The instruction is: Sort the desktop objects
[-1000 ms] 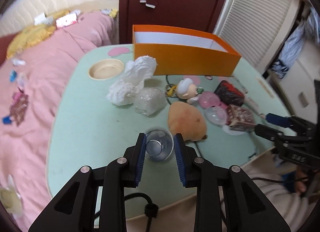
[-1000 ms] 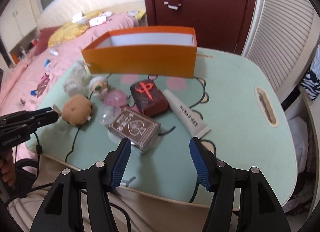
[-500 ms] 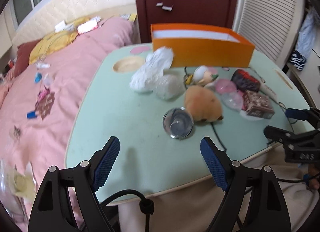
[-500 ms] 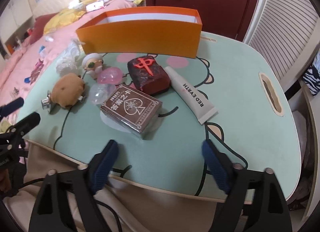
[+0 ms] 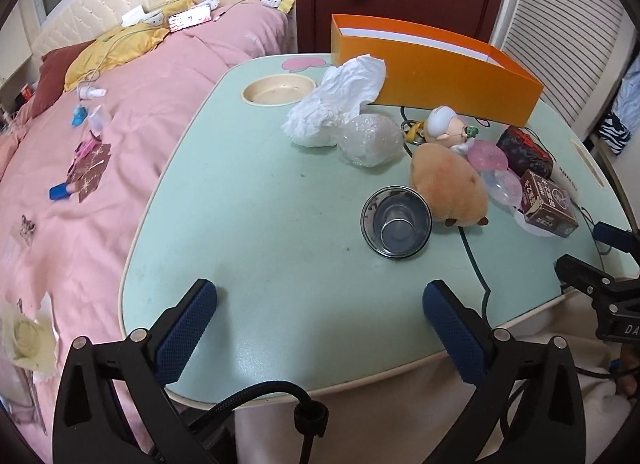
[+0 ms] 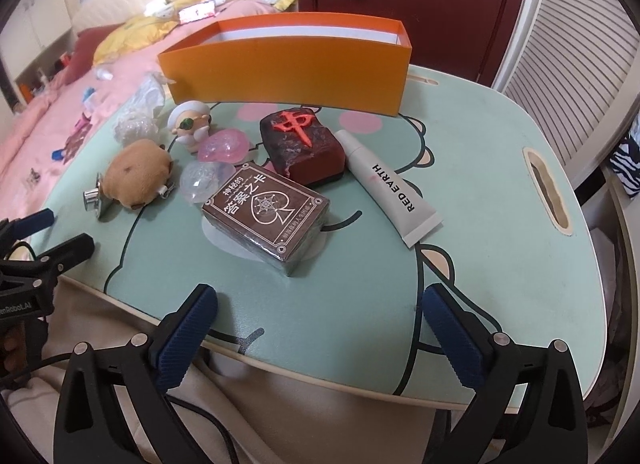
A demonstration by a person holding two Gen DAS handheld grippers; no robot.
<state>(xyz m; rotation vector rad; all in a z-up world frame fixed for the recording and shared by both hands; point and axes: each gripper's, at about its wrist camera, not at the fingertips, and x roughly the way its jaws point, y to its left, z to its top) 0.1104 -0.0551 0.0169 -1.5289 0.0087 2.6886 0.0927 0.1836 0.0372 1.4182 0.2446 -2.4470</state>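
Now both tongs, left (image 5: 320,314) and right (image 6: 320,314), are opening, empty, over the table's (image 5: 260,224) bare near edge.

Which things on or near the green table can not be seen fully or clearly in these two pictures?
- Inside of the orange cardboard box: both views; its own front wall hides the floor.
- White cosmetic tube: left view; the dark red mahjong-tile block covers most of it.
- Small metal cup: right view; the brown plush toy hides part.
- Right tongs: left view; cut by the picture edge.
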